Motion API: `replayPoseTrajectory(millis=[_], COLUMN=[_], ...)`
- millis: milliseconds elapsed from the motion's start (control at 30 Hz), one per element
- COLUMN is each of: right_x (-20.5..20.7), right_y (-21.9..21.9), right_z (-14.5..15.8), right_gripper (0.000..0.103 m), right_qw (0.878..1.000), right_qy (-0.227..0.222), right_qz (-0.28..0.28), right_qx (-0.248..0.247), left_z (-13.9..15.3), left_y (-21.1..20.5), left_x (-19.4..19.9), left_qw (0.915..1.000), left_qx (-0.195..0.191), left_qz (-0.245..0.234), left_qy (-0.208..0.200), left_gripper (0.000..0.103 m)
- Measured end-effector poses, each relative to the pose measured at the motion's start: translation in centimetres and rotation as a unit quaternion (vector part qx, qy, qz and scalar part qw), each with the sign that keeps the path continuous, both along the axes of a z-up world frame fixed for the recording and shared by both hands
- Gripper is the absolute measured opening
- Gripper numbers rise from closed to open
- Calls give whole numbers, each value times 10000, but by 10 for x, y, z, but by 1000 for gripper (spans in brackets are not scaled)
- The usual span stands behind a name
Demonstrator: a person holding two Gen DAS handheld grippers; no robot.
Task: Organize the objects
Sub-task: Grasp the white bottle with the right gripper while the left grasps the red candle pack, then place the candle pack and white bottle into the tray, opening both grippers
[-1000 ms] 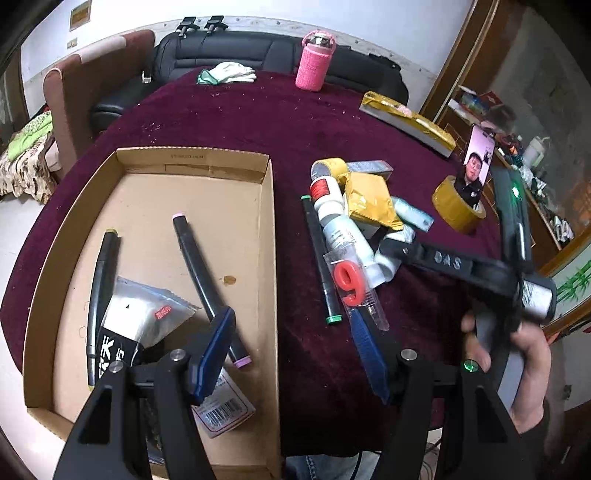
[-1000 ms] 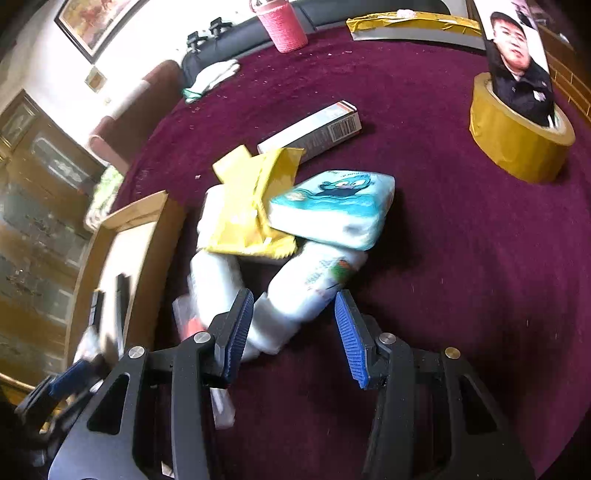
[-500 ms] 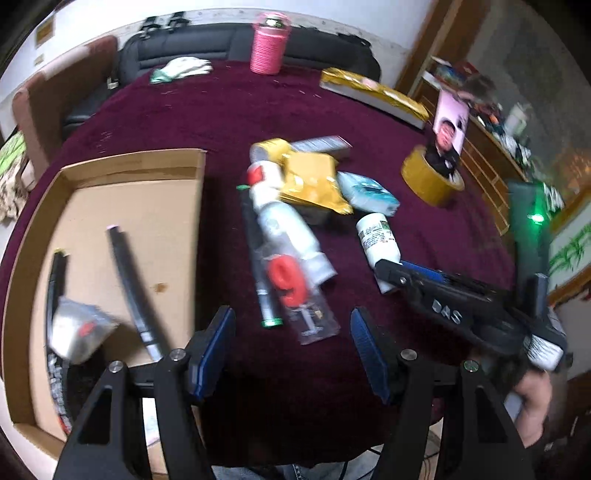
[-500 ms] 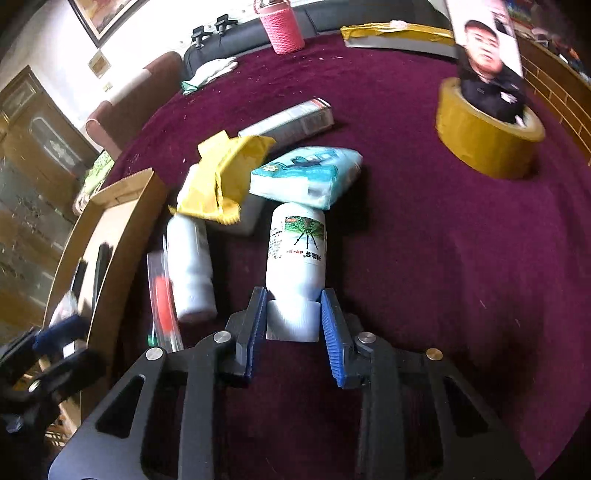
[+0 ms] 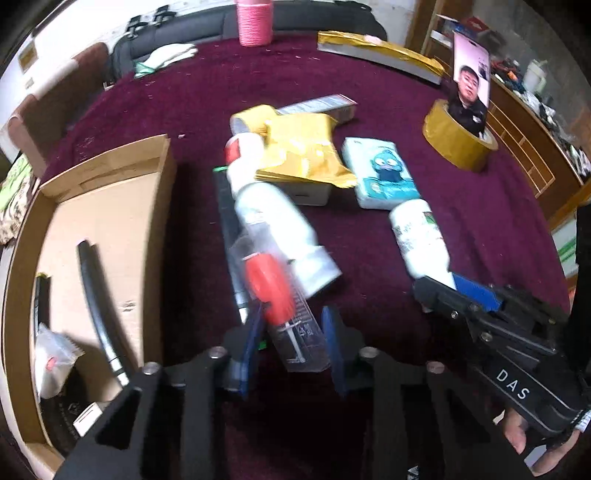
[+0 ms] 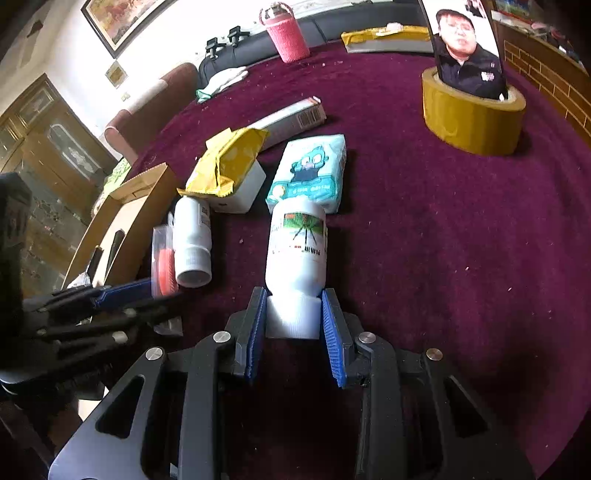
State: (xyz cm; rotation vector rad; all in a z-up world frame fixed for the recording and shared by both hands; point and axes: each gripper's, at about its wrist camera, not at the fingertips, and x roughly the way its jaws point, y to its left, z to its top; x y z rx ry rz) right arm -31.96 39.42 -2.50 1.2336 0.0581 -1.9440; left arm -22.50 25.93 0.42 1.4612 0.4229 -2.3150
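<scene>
My right gripper [image 6: 293, 321] is shut on the cap end of a white bottle with a green label [image 6: 297, 251], lying on the maroon tablecloth; it also shows in the left wrist view [image 5: 419, 236]. My left gripper [image 5: 291, 343] has its blue pads on either side of a clear packet holding a red item [image 5: 284, 306]; the view is blurred, and the pads look closed on it. A second white bottle [image 5: 275, 221], a yellow pouch [image 5: 303, 147] and a tissue pack [image 5: 382, 173] lie beside them. A cardboard tray [image 5: 162, 206] holds black markers [image 5: 98, 306].
A yellow tape roll [image 6: 472, 118] propping a phone [image 6: 463, 48] stands at the right. A long grey box [image 6: 291, 120], a pink bottle [image 6: 286, 35], white gloves [image 5: 166, 57] and a gold packet [image 5: 380, 55] lie further back. A black sofa is behind the table.
My left gripper moved from over the tray to the right and closed around the clear packet. My right gripper closed on the white bottle's cap and stayed there.
</scene>
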Motion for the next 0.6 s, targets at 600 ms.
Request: replayPoseTrajectory(millis=[600], right_x=[-10], right_y=[-11], right_z=[0], right_gripper=[44], right_qw=[10000], right_qy=[-75], right_qz=[-24], right_qx=[-15], left_z=[3], left_y=[20], left_x=[31], left_qw=[9987], left_qx=[471], left_qz=[-178], left_qy=[117], left_gripper=[12])
